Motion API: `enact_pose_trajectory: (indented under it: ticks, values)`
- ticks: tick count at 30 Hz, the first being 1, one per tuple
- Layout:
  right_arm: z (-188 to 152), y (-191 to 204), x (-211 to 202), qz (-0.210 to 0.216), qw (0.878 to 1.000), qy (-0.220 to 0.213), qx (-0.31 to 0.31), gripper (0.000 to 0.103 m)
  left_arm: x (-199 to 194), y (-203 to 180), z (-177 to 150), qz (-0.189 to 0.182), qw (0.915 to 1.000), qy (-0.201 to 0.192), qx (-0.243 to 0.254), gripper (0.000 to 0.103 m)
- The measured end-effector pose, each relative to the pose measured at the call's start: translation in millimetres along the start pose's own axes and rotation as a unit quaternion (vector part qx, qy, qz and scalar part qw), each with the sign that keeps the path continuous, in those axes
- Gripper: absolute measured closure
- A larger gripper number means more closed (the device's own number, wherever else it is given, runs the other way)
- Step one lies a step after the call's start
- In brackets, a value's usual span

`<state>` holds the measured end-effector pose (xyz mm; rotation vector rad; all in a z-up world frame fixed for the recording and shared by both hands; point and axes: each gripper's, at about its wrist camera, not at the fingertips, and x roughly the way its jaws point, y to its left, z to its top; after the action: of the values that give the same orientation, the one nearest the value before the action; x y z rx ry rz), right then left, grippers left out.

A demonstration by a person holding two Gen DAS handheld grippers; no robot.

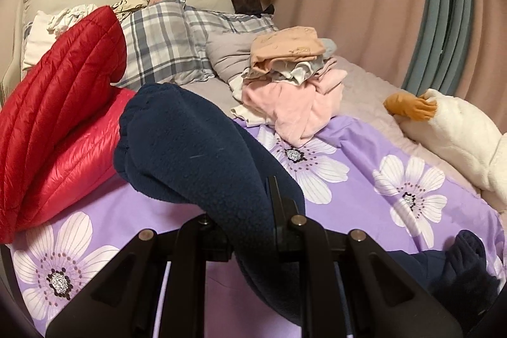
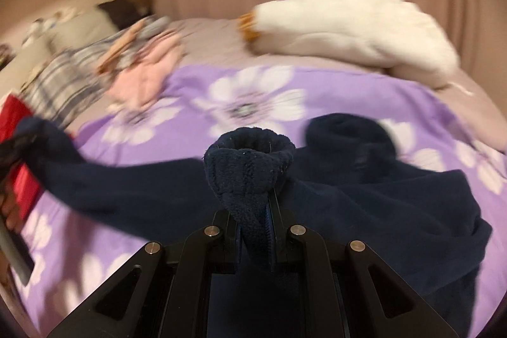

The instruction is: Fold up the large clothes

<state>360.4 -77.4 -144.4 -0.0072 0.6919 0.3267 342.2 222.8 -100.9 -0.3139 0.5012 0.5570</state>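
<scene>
- Lying across the purple flower blanket [image 1: 364, 154], low in both views: one dark blue fleece top [image 1: 196, 154], soft and thick.
- Left gripper [image 1: 250, 230], bottom middle of its view, pinching a fat roll of the blue fleece, tongs closed on it.
- Right gripper [image 2: 255, 230], bottom middle of its view, squeezing a bunched bit of the same fleece by the zip edge, tongs closed on it too.
- Looking floppy and squashy, likely not heavy, not slippery, not easy to break.
- Sagging wherever nothing is holding it, so likely best grabbing at edges, cuffs or shoulders, not the thick middle.
- Sitting at left in the left view: one puffy red jacket [image 1: 60, 103], shiny and likely slidey.
- Resting at upper middle: one pile of folded clothes [image 1: 291, 84], pink and tan.
- Lying at right: one white plush goose [image 1: 459, 138].
- Showing two checked pillows [image 1: 158, 46] behind.
</scene>
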Motion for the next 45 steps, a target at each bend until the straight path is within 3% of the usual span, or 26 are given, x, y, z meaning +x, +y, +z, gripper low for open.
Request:
enact_pose_trajectory:
  ticks: [3, 4, 5, 7, 9, 14, 19, 21, 25, 28, 33, 36, 39, 43, 45]
  values:
    - [-1, 13, 5, 0.023, 1.000, 0.013, -0.007, 0.089, -8, -1, 3, -0.005, 1.0000, -0.005, 0.000, 0.087]
    - [0, 15, 4, 0.032, 0.999, 0.020, -0.013, 0.084, -10, -1, 3, -0.007, 1.0000, -0.003, -0.003, 0.087]
    - [0, 17, 3, 0.035, 0.999, 0.027, -0.023, 0.078, -11, -2, 4, -0.009, 1.0000, 0.000, -0.004, 0.087]
    - [-3, 17, -3, 0.020, 0.999, 0.019, -0.034, 0.051, -15, -7, 5, -0.011, 0.9999, -0.001, -0.001, 0.087]
    - [-4, 7, -13, 0.010, 0.999, 0.000, -0.038, 0.043, -21, -13, 6, -0.007, 0.9999, -0.012, 0.008, 0.087]
    - [-2, -23, -30, -0.023, 0.999, -0.016, -0.015, 0.043, -35, -35, 5, -0.015, 0.9996, -0.018, 0.014, 0.087]
    - [-8, -62, -47, -0.058, 0.998, -0.027, 0.019, 0.043, -71, -77, -6, -0.018, 0.9953, -0.056, 0.078, 0.087]
    - [-12, -83, -52, -0.079, 0.996, -0.026, 0.031, 0.043, -88, -94, -13, -0.040, 0.9921, -0.067, 0.098, 0.087]
    - [-26, -136, -66, -0.106, 0.990, -0.023, 0.087, 0.043, -119, -130, -33, -0.112, 0.9866, -0.052, 0.106, 0.087]
    - [-39, -173, -77, -0.125, 0.984, -0.019, 0.128, 0.043, -138, -163, -51, -0.141, 0.9793, -0.051, 0.136, 0.087]
    - [-72, -238, -109, -0.189, 0.962, -0.029, 0.195, 0.043, -153, -213, -80, -0.189, 0.9690, -0.023, 0.158, 0.087]
    - [-106, -276, -133, -0.248, 0.936, -0.041, 0.248, 0.043, -158, -249, -109, -0.203, 0.9629, -0.011, 0.177, 0.087]
    - [-130, -315, -143, -0.259, 0.911, -0.033, 0.320, 0.043, -158, -279, -137, -0.230, 0.9549, 0.025, 0.186, 0.087]
    - [-146, -330, -148, -0.257, 0.905, -0.025, 0.339, 0.043, -154, -319, -184, -0.242, 0.9411, 0.074, 0.225, 0.082]
    - [-148, -329, -150, -0.257, 0.906, -0.021, 0.337, 0.043, -156, -331, -204, -0.242, 0.9333, 0.092, 0.249, 0.068]
